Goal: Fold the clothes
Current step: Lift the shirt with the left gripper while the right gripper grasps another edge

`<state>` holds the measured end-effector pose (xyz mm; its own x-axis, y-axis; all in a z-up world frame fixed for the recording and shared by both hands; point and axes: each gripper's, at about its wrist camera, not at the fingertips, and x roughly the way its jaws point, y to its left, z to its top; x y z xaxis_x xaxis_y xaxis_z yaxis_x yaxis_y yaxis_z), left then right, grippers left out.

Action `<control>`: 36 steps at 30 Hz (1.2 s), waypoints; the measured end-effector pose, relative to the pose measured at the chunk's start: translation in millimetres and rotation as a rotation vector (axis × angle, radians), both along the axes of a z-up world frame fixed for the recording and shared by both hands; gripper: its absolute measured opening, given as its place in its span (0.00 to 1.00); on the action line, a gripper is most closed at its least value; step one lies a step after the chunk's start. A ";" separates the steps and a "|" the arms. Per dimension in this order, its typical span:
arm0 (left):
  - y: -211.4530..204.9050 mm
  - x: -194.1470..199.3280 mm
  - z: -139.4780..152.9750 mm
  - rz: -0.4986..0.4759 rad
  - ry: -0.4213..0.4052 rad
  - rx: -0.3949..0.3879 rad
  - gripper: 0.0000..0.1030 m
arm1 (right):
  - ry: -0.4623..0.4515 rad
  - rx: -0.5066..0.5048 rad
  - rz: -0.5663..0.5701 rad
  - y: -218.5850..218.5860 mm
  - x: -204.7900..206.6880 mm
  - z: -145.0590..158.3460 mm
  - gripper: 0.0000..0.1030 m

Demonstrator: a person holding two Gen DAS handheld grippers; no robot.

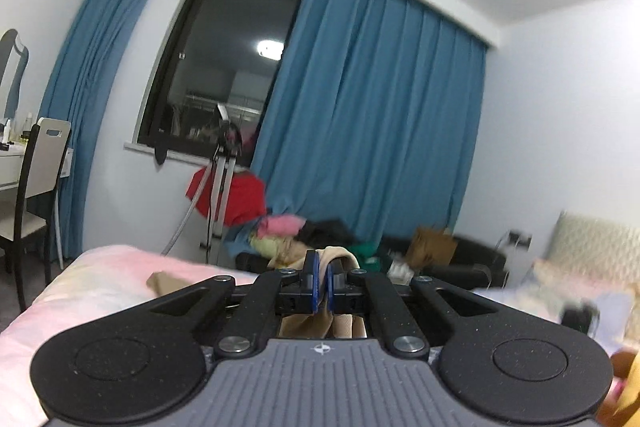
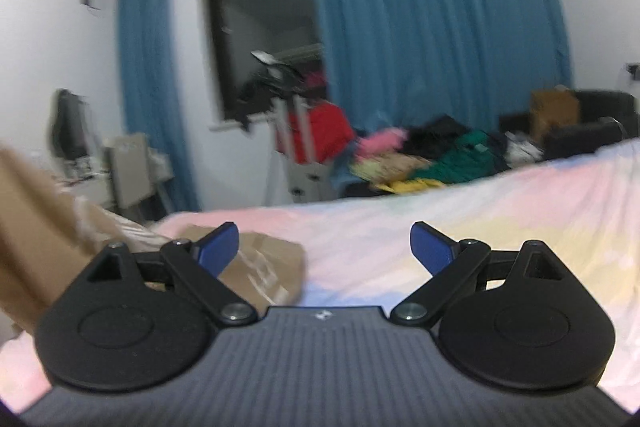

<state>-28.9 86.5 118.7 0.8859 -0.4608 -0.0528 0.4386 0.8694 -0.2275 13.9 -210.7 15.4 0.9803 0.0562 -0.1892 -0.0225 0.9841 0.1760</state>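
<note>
**One gripper pinches the tan cloth, the other waits open**

The left gripper is held up high and points across the room at the blue curtains. Its jaws are squeezed tight together on a piece of tan cloth. The cloth pokes out over the top of the blue pads and hangs down under them too, so it shows both above and below the jaws. More of the same tan cloth lies on the bed, off to the left of this gripper.

The right gripper is lower down, close over the bed, and points along the pink and yellow sheet. Its jaws are spread wide apart and hold nothing. The two blue pads stand far from each other with bare sheet between them. The tan cloth lies on the bed just behind the left pad, and a big blurry part of it rises up at the left edge of the right wrist view. The cloth is not between these jaws.

Past the bed there is a pile of clothes in many colours. A red cloth hangs on a stand near the window.
</note>
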 end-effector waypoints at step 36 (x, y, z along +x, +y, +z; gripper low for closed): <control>55.1 195.4 -144.5 0.181 0.455 0.076 0.05 | 0.330 -0.345 0.368 147.5 20.7 -81.5 0.20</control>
<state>166.5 141.5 -25.8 0.8309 -0.2813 -0.4800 0.1498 0.9440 -0.2939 34.6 -63.2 -66.1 0.7946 0.2620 -0.5477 -0.3708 0.9237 -0.0962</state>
